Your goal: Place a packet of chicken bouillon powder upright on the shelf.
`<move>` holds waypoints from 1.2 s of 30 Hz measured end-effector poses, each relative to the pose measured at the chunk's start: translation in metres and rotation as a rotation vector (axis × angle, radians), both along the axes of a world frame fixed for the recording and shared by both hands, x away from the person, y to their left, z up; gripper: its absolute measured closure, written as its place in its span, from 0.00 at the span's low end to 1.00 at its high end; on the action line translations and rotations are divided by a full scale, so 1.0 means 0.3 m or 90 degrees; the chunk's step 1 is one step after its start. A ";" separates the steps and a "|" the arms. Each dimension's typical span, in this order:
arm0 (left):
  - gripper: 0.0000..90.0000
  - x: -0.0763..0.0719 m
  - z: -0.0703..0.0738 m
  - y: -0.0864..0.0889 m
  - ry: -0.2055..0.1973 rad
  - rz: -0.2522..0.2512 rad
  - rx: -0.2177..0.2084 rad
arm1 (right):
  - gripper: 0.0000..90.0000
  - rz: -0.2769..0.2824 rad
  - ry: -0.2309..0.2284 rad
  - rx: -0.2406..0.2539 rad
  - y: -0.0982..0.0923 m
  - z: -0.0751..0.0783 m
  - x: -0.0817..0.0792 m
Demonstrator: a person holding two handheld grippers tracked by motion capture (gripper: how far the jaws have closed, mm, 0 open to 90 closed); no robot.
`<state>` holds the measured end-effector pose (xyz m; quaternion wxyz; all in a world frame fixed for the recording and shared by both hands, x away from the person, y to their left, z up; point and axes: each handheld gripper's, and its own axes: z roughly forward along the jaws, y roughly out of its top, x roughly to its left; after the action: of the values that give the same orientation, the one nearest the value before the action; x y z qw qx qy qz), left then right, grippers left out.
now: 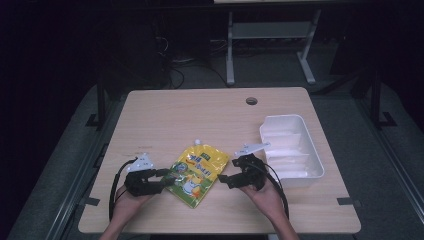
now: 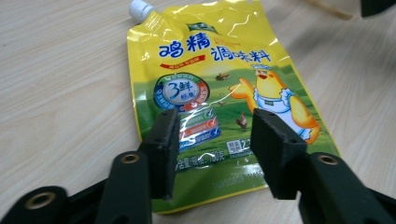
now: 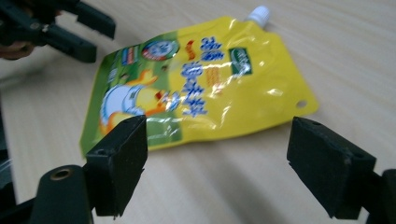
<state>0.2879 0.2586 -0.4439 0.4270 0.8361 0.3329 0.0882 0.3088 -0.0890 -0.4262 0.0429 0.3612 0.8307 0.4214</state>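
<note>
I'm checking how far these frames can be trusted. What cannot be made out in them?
- Pouch, left gripper view: bottom print hidden behind the black jaws.
- Pouch lettering, right gripper view: blurred.
- White bin, high view: contents too small and washed out.
- Left gripper, high view: contact with the pouch too small to tell.

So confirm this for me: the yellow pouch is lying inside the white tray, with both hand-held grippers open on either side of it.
Wrong on one point: the yellow pouch lies flat on the table, left of the white tray, as the high view shows. The left hand-held gripper and right hand-held gripper are open beside it.
</note>
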 end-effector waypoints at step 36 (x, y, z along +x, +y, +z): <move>0.77 0.017 -0.039 -0.011 0.023 0.002 0.054 | 0.43 -0.099 0.175 -0.039 0.066 -0.072 0.270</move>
<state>0.2930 0.2552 -0.4557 0.3846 0.8546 0.3377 0.0877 0.3899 -0.0692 -0.4479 -0.0279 0.4771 0.8110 0.3375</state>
